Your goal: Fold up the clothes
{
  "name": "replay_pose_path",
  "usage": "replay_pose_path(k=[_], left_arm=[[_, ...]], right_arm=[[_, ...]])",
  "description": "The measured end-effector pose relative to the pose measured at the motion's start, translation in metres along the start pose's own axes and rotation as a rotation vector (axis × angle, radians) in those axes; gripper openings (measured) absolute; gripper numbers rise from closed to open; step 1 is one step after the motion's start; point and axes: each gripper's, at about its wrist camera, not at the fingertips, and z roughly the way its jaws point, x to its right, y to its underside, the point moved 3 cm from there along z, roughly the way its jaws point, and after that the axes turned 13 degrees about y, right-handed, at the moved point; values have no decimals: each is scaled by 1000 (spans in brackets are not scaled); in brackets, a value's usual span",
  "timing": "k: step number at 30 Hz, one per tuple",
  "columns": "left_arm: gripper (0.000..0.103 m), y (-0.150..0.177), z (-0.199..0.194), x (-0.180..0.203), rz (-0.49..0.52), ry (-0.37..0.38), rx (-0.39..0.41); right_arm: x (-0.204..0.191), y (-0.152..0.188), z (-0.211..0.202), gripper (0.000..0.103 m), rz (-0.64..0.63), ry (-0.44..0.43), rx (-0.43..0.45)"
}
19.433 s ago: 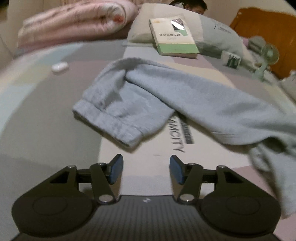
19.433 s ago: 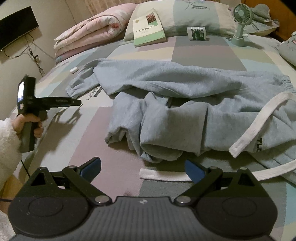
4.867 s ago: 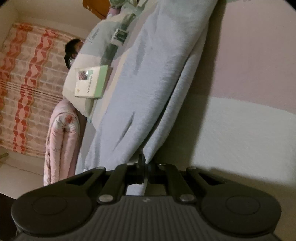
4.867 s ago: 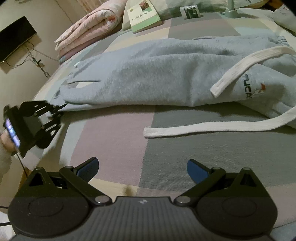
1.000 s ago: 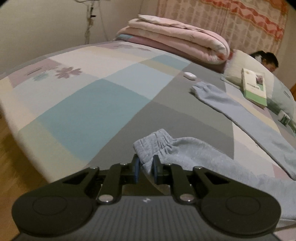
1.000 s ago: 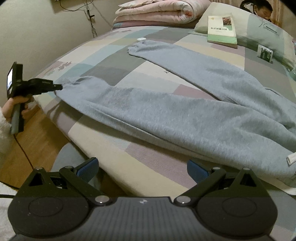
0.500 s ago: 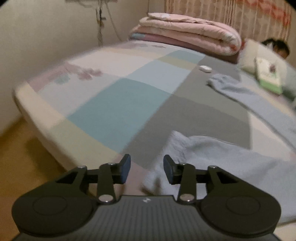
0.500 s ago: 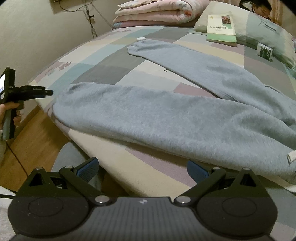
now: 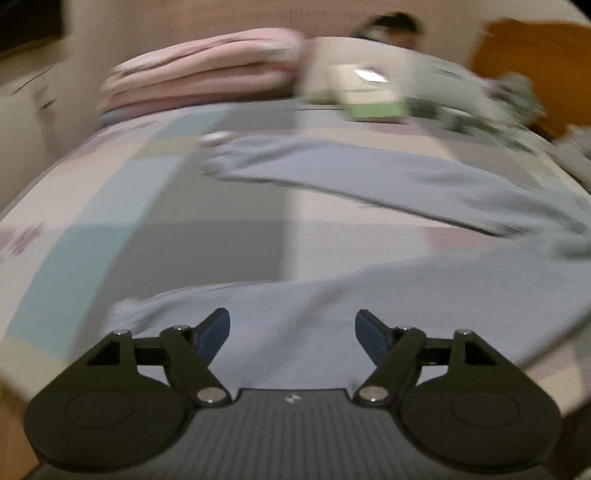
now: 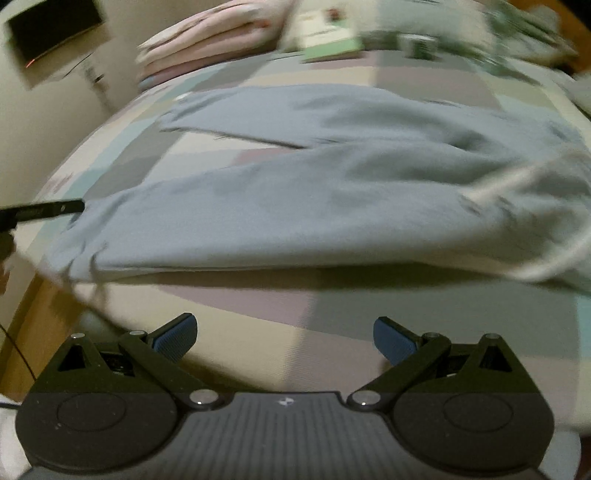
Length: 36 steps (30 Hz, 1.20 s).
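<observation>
Grey sweatpants (image 10: 295, 199) lie spread on the patchwork bed, both legs running out to the left. In the left wrist view the near leg (image 9: 332, 295) lies just beyond my left gripper (image 9: 291, 317), and the far leg (image 9: 351, 173) crosses the bed behind it. The left jaws are opening, with nothing pressed between the blue pads. In the right wrist view the left gripper (image 10: 78, 206) shows side-on by the near leg's cuff. My right gripper (image 10: 283, 325) hangs open over the bed's front edge, short of the trousers. A white drawstring (image 10: 517, 177) lies at the waist, on the right.
A folded pink quilt (image 9: 199, 81), a green book (image 9: 369, 96) on a pillow and a person's head (image 9: 391, 26) are at the far end. A wooden headboard (image 9: 535, 62) stands far right. A dark screen (image 10: 55, 26) hangs on the left wall. Wooden floor (image 10: 40, 321) shows below the bed's edge.
My left gripper let go of the cuff, opened wide and swung right over the near leg. The leg now lies flat. The right gripper also shifted; both views are blurred.
</observation>
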Motion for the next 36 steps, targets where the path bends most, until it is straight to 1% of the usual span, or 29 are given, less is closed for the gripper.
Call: replay_pose_path(k=[3, 6, 8, 12, 15, 17, 19, 24, 26, 28, 30, 32, 35, 36], left_arm=[[78, -8, 15, 55, 111, 71, -2], [80, -9, 26, 107, 202, 115, 0], [80, -8, 32, 131, 232, 141, -7], [80, -2, 44, 163, 264, 193, -42], [80, 2, 55, 174, 276, 192, -80], [80, 2, 60, 176, 281, 175, -97], [80, 1, 62, 176, 281, 160, -103], [80, -3, 65, 172, 254, 137, -100], [80, -3, 67, 171, 244, 131, -102], [80, -2, 69, 171, 244, 128, -108], [80, -1, 70, 171, 243, 126, -111], [80, 0, 69, 171, 240, 128, -109], [80, 0, 67, 169, 231, 129, -104], [80, 0, 67, 169, 228, 129, -102]], right_arm=[[39, 6, 2, 103, 96, 36, 18], [78, 8, 7, 103, 192, 61, 47], [103, 8, 12, 103, 254, 72, 68], [134, 1, 24, 103, 328, 42, 118], [147, -7, 33, 103, 346, 14, 150], [151, -12, 40, 103, 349, -10, 158], [153, -16, 46, 103, 347, -39, 172], [143, -22, 50, 103, 305, -145, 233], [141, -24, 52, 103, 284, -159, 250], [142, -27, 58, 103, 283, -156, 254], [144, -27, 59, 103, 304, -170, 255], [143, -28, 54, 103, 316, -226, 259], [139, -25, 41, 103, 319, -363, 302], [137, -25, 38, 103, 317, -384, 309]])
